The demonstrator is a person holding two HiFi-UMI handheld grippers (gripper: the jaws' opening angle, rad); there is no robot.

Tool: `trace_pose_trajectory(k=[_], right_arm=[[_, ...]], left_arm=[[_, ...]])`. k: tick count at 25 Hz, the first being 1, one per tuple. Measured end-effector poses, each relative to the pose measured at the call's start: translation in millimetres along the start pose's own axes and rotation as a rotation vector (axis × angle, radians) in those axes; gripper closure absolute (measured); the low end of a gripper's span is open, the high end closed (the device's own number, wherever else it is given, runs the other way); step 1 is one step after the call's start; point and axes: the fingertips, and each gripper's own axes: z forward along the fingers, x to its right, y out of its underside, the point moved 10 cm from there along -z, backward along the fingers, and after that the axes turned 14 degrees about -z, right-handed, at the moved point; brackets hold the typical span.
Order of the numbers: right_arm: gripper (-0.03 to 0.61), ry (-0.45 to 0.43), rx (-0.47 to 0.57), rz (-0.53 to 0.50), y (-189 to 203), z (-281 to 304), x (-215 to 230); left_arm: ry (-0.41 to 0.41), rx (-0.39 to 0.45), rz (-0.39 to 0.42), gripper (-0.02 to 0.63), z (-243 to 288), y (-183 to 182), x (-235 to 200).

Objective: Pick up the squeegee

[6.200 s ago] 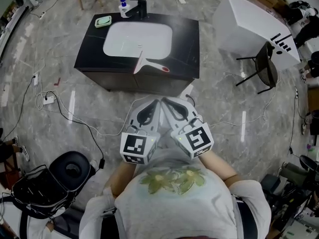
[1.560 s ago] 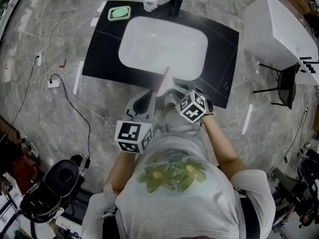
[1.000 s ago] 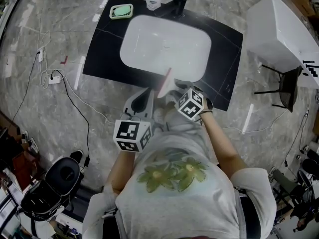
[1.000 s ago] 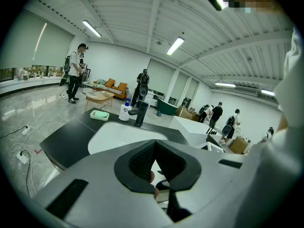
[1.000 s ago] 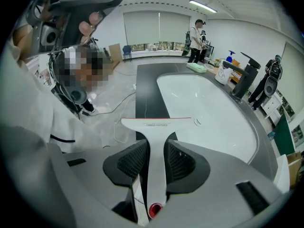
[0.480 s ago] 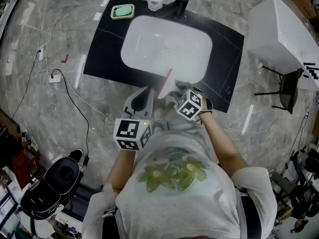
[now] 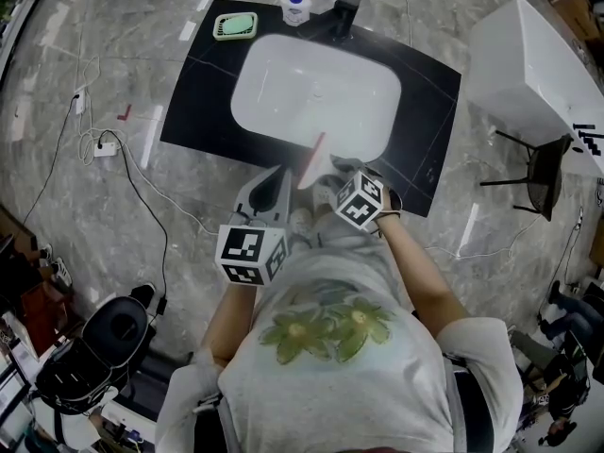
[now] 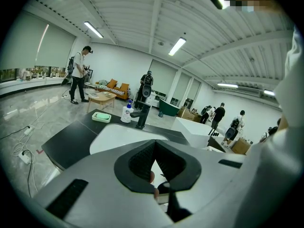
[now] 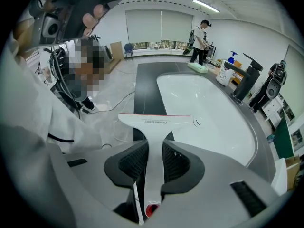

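White squeegee (image 9: pixel 154 121) half-hidden in right tongs (image 9: pixel 154 149)

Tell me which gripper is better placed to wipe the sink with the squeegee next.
Right. The right gripper is shut on the squeegee handle, close to the sink. The left gripper is shut and holds nothing.

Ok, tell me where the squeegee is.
In the right gripper view, the squeegee is clamped in the right hand-held gripper, over the near edge of the white sink.
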Motion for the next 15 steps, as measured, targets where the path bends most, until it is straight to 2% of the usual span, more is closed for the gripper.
trace_pose_trajectory(k=[15], right_arm=[[0.474, 0.033, 0.067, 0.01, -17.8, -37.2, 14.8]], left_arm=[[0.007, 0.029, 0.005, 0.604, -7.3, -12.5, 5.3]])
